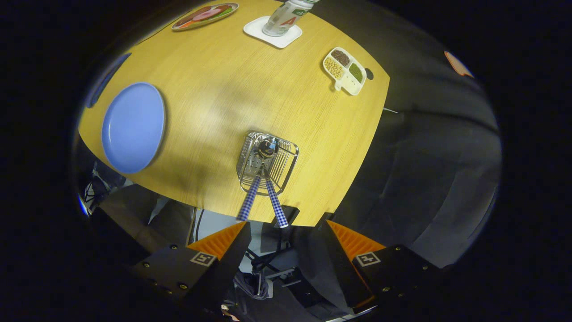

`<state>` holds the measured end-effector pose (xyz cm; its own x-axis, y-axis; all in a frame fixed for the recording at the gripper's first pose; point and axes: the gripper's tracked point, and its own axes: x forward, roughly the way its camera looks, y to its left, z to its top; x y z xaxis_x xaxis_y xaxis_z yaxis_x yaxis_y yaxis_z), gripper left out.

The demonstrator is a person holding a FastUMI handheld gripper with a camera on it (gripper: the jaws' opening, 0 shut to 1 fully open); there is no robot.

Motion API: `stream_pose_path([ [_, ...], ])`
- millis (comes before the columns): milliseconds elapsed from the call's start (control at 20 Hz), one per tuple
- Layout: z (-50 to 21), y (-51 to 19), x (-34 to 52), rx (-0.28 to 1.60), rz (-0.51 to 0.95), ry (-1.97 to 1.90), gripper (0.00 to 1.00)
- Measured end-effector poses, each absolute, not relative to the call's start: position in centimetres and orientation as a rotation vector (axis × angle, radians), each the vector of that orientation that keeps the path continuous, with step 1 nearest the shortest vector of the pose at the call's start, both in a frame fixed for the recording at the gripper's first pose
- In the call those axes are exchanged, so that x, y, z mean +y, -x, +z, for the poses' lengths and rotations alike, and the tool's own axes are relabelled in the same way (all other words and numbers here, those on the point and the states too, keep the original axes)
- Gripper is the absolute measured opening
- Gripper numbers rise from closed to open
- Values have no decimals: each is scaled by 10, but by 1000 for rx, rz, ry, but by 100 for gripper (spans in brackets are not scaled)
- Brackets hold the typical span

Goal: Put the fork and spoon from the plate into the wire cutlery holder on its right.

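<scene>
Shiny wire holder [267, 162] (matt wood table [223, 89])

Looking down past gripper [286, 230], its orange fingers [221, 239] spread wide and holding nothing. Just beyond them, wire cutlery holder [268, 161] standing on wooden table [223, 89], containing fork [250, 197] and spoon [273, 197]. Blue plate [133, 127] lying bare to its left.

**Little legible text**

A bottle [286, 17] beyond the gripper [286, 230] carries a label with a large red "A"; the smaller print on it is too blurred to read. Each finger bears a square black-and-white marker [203, 258], a pattern rather than words.
</scene>
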<state>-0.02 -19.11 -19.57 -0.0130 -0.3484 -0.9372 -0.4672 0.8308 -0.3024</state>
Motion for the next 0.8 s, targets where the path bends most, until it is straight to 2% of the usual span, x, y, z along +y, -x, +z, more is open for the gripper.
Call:
stream_pose_path([
  [300,-182,12,-146,1407,143,455,97],
  [550,-142,-14,-84,1015,183,244,97],
  [800,-77,-30,-56,592,109,27,97],
])
